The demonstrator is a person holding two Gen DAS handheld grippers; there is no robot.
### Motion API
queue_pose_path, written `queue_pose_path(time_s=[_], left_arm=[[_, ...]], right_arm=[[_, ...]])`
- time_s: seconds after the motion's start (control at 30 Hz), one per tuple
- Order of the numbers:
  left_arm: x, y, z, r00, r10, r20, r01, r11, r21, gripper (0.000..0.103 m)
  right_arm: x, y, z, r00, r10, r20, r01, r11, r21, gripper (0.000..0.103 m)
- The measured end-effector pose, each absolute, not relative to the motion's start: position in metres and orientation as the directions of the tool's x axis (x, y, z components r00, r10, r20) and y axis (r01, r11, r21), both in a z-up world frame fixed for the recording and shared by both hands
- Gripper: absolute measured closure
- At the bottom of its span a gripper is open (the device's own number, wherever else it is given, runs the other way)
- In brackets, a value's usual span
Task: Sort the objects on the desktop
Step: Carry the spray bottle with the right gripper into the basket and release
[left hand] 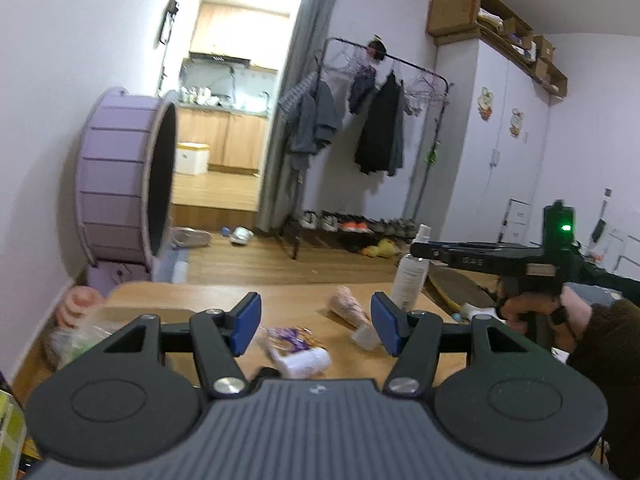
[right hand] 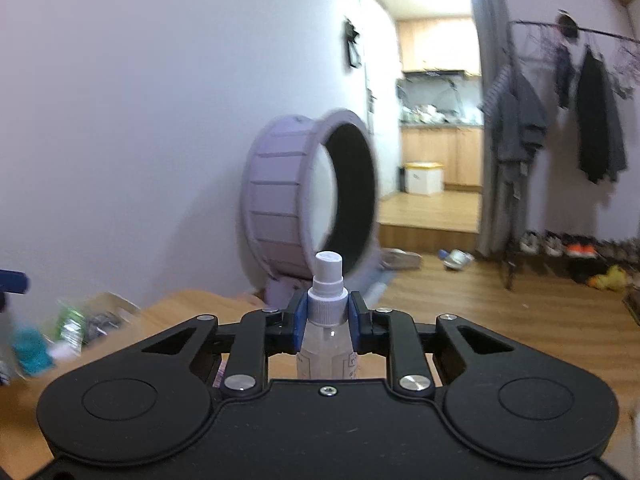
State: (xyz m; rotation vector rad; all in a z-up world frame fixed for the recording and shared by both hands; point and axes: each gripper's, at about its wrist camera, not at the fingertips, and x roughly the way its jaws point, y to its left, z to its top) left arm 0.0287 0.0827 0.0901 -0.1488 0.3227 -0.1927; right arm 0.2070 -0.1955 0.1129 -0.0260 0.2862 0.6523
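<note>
The spray bottle (right hand: 326, 320) stands upright near the table's (left hand: 288, 300) far right corner, its neck clamped between the right gripper's (right hand: 327, 322) blue pads. The left gripper (left hand: 316, 324) hangs wide open and empty above a small white bottle (left hand: 306, 362) lying near the table's near edge. Bare wood lies along the far edge.

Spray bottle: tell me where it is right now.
The spray bottle stands upright in the right claw, gripped at its neck. In the left wrist view it is at the table's far right edge, beside a pink packet.

Print on the spray bottle (right hand: 326, 354) label is too blurred to read.
</note>
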Motion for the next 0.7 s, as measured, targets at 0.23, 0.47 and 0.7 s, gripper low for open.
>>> queue_pose_path(time_s=[0.23, 0.47, 0.7], left_arm=[[0.007, 0.116, 0.107, 0.954, -0.108, -0.281, 0.065, 0.985, -0.158, 0.043], [-0.007, 0.141, 0.111, 0.964, -0.065, -0.259, 0.017, 0.983, -0.182, 0.043], [-0.011, 0.159, 0.113, 0.968, -0.051, -0.247, -0.006, 0.974, -0.225, 0.043]], right_arm=[[0.176, -0.133, 0.142, 0.632, 0.747, -0.208, -0.749, 0.657, 0.086, 0.081], [0.170, -0.065, 0.145, 0.512, 0.831, -0.215, -0.838, 0.539, 0.089, 0.081], [0.181, -0.018, 0.128, 0.469, 0.844, -0.262, -0.858, 0.505, 0.093, 0.081]])
